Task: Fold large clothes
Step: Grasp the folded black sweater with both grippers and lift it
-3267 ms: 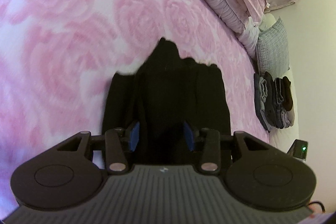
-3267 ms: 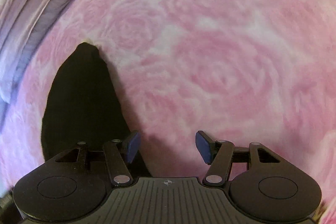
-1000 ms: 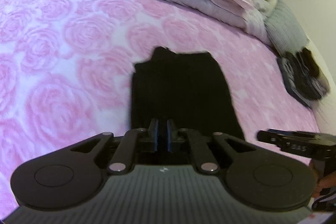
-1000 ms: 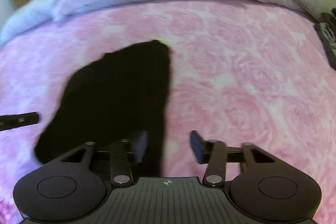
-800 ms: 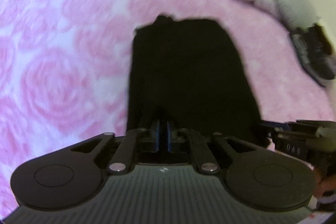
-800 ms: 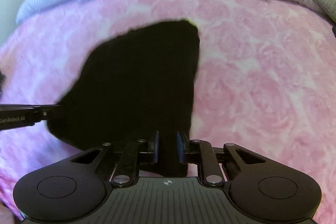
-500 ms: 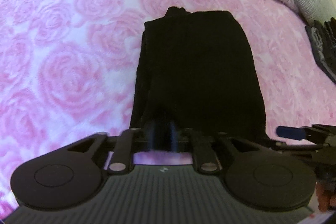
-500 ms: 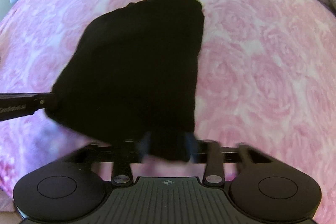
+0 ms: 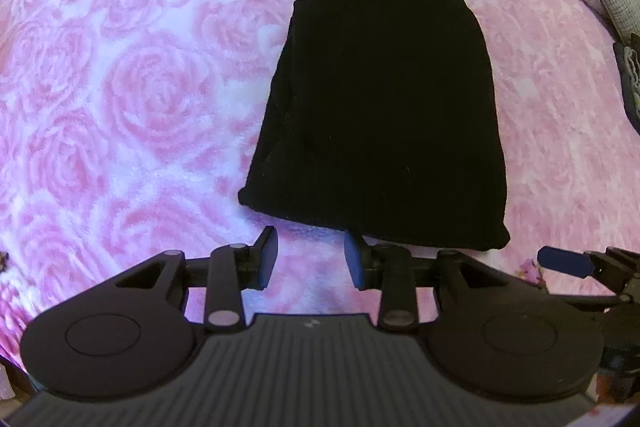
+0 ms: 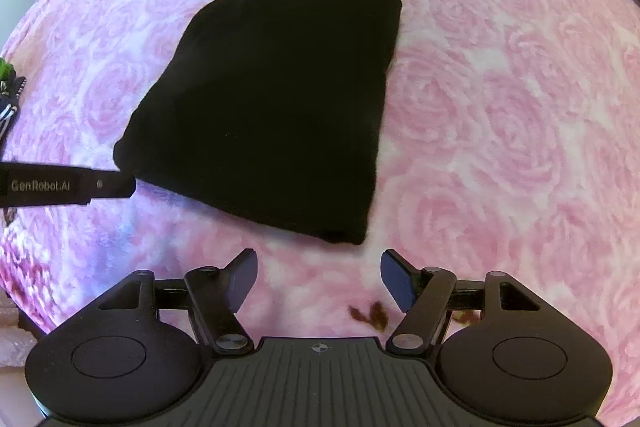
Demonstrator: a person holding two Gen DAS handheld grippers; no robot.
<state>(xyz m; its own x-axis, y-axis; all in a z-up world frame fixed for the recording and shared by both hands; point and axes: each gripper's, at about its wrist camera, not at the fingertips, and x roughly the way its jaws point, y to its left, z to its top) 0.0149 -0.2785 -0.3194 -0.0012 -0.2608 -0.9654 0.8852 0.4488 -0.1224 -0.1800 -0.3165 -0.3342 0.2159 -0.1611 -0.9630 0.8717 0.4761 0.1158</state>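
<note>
Garment point(image 9: 380, 115) on bedspread point(image 9: 120, 99), before tongs point(image 9: 311, 261)

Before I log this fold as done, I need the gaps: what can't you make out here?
- Black garment: layers and creases lost in uniform black, both views.
- Dark clothes pile: cut off by the right edge, left wrist view.
- Brown specks on the bedspread: too small to identify.
- Left tongs and right tongs: open, holding nothing.
</note>
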